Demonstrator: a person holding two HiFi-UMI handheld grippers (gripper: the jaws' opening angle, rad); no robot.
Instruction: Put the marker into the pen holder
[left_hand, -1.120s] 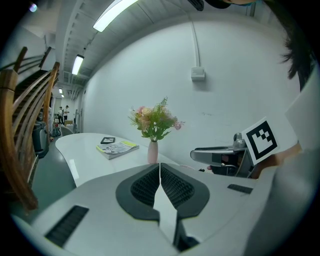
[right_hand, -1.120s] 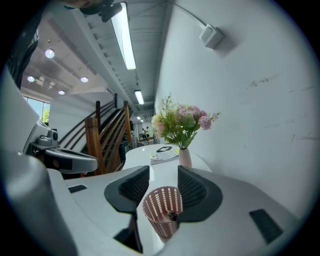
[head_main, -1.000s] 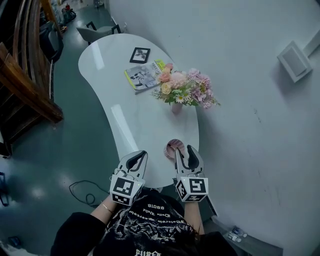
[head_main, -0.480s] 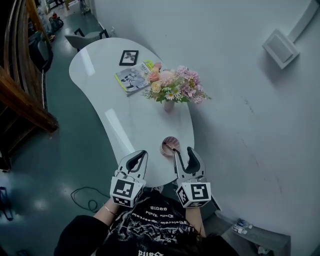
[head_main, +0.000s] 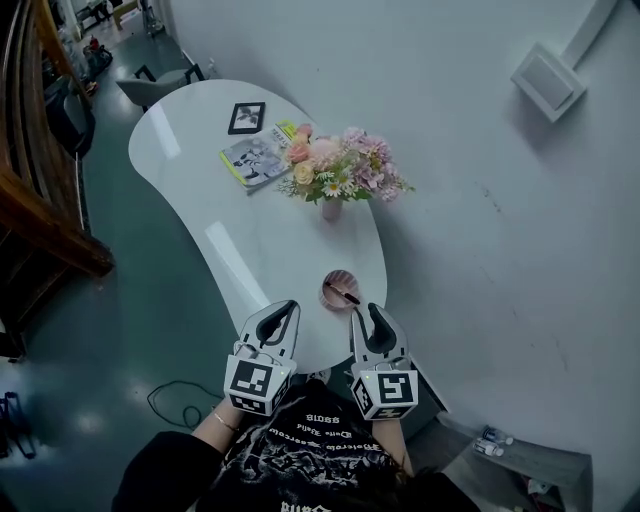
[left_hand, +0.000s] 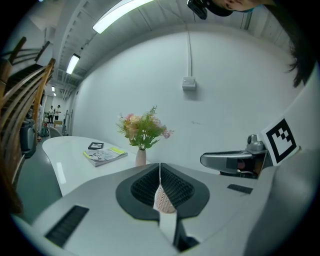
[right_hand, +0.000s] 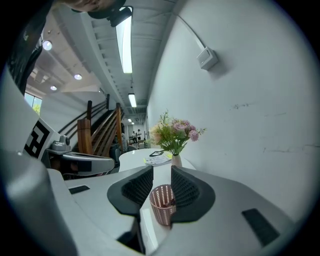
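A pink mesh pen holder (head_main: 340, 290) stands near the white table's (head_main: 270, 250) near end, with a dark marker (head_main: 342, 293) leaning inside it. In the right gripper view the pen holder (right_hand: 162, 202) shows beyond the jaws, and so does the marker (right_hand: 173, 202) in it. My right gripper (head_main: 362, 312) hovers just short of the holder; its jaws have just been closing but stand apart with nothing between them (right_hand: 162, 172). My left gripper (head_main: 289, 305) is at the table's edge to the holder's left. Its pads (left_hand: 160, 167) meet, empty.
A vase of pink flowers (head_main: 335, 175) stands mid-table. Beyond it lie a magazine (head_main: 250, 158) and a small black frame (head_main: 247, 117). A white wall runs close along the right. A chair (head_main: 150, 85) is at the far end, a cable (head_main: 175, 398) on the floor.
Both grippers have drawn back a little from the pen holder toward the person. The right jaws are narrower than before. The marker stays in the holder.
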